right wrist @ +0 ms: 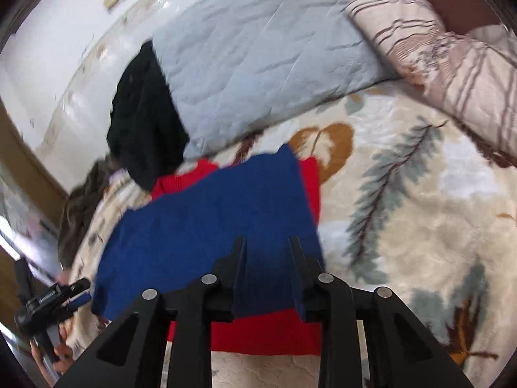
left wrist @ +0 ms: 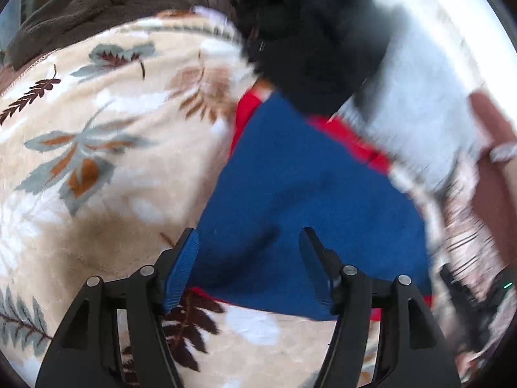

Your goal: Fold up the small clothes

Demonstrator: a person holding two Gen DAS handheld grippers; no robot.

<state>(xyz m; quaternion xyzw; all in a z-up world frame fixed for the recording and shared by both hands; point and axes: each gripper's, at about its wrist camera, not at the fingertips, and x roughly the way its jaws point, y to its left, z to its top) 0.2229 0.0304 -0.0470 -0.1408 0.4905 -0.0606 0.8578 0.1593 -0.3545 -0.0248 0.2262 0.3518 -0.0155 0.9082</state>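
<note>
A blue garment (left wrist: 310, 194) lies flat on top of a red garment (left wrist: 352, 139) on a leaf-patterned blanket (left wrist: 106, 135). My left gripper (left wrist: 248, 242) is open, its fingers just above the blue garment's near edge, holding nothing. In the right wrist view the blue garment (right wrist: 210, 226) covers most of the red one (right wrist: 268, 333), whose near edge shows below it. My right gripper (right wrist: 266, 249) is open above the blue garment's near right corner. The left gripper also shows at the lower left of that view (right wrist: 64, 294), held in a hand.
A black garment (right wrist: 142, 119) and a pale grey quilt (right wrist: 258, 58) lie beyond the folded pile. A striped pillow (right wrist: 452, 71) sits at the far right. A brown fleece (left wrist: 113, 3) bunches at the blanket's far edge. A hand with a ring (left wrist: 501, 148) is at the right.
</note>
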